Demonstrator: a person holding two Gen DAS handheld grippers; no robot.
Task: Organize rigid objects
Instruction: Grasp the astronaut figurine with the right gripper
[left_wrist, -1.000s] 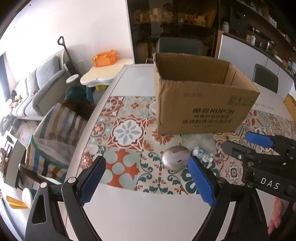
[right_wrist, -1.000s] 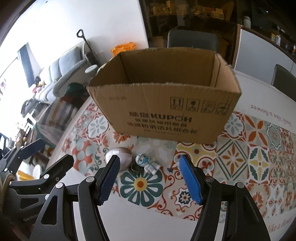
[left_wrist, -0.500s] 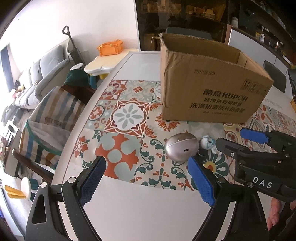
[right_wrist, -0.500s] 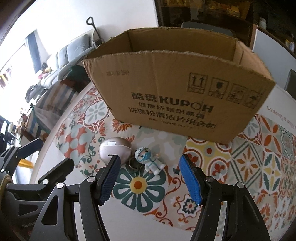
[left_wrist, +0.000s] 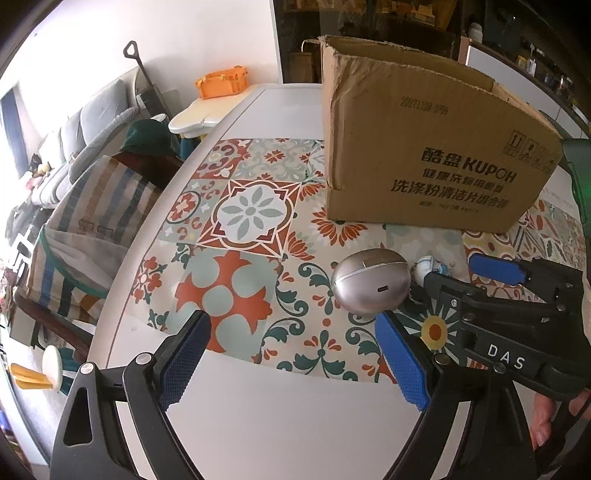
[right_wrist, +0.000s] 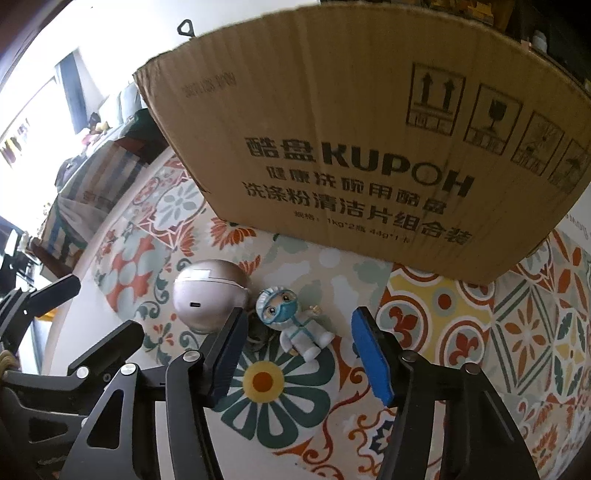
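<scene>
Blue pads of the right gripper (right_wrist: 297, 352) stand either side of a small figurine (right_wrist: 295, 323) at lower centre of the right wrist view, the jaws closing but not yet touching it. The figurine, in a white suit with a teal mask, lies on its back on the patterned table mat (right_wrist: 443, 332); its long axis runs diagonally, head toward upper left, feet toward lower right. Just left of its head sits a silver egg-shaped case (right_wrist: 208, 295), its port facing the camera and its long axis roughly across the frame. Behind both stands an open cardboard box (right_wrist: 369, 147) printed KUPOH.

In the left wrist view the left gripper (left_wrist: 291, 365) hangs wide open and empty at the bottom, the case just above its right-hand pad.
</scene>
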